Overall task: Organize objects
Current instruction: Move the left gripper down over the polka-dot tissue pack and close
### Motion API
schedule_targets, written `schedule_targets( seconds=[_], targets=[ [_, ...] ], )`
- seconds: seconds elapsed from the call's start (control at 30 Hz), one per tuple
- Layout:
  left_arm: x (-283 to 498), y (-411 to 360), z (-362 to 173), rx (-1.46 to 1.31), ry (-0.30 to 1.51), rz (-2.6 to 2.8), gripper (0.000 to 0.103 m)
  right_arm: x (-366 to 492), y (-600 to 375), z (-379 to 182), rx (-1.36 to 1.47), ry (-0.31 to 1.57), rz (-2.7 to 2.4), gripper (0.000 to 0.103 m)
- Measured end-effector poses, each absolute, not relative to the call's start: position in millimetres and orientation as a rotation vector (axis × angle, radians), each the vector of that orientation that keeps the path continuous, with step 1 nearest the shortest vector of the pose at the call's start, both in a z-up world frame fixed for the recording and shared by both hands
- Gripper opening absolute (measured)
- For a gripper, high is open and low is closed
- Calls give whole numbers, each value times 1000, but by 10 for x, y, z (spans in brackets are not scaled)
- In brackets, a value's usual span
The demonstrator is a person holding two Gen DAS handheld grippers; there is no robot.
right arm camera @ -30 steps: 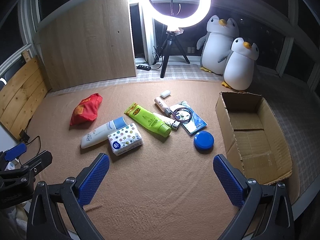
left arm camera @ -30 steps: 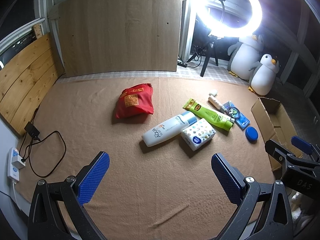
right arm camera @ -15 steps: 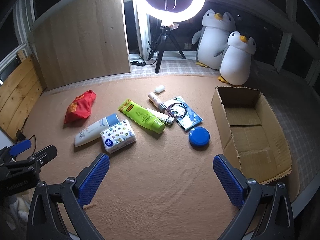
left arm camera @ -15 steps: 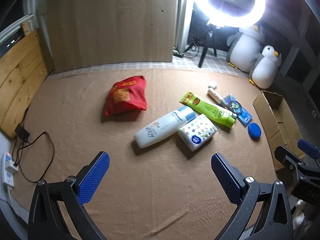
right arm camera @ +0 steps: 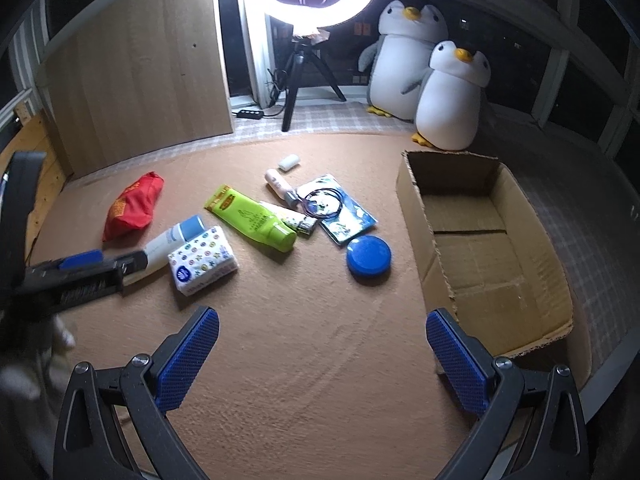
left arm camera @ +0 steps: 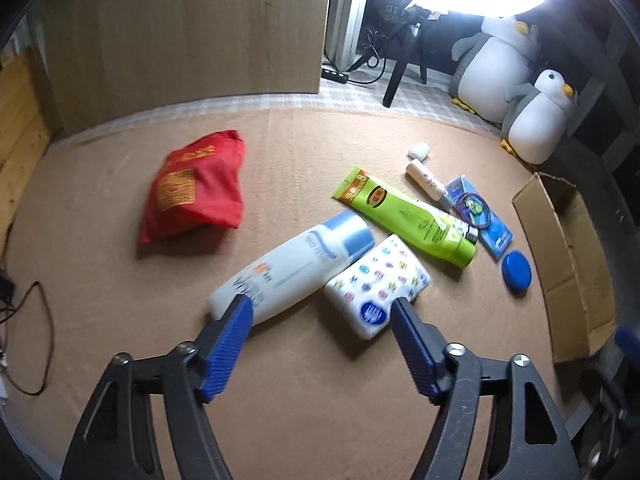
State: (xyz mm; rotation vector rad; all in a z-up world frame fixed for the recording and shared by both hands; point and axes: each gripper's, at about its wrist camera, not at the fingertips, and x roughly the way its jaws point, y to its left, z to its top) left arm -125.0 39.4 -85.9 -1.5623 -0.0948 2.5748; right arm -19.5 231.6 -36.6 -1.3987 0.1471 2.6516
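Left claw [left arm camera: 322,312] stood apart, empty, low over the white bottle [left arm camera: 292,266], apparently framing it for pickup. Right claw [right arm camera: 322,332] stood apart, idle. The empty cardboard box [right arm camera: 416,216] waited nearby, presumably as destination.

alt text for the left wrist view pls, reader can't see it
The open left gripper reaches low over a tan mat toward a white bottle and a patterned tissue pack. Beyond lie a red pouch, green tube, blue lid and cardboard box.
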Motion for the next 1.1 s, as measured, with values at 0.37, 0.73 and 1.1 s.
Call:
schedule_targets(
  seconds=[0.37, 0.73, 1.1],
  targets=[
    [-1679, 633, -1076, -1625, -192, 2463, 47, -150, 2524, -460, -1413, 164, 2594, 103],
    [-1877, 781, -1278, -1691, -223, 2385, 38, -127, 2683, -502, -1416, 186, 2566, 103],
    [-1820, 775, -1368, -1704, -253, 2332, 38, -145, 2687, -515, -1423, 193, 2574, 103]
  ],
)
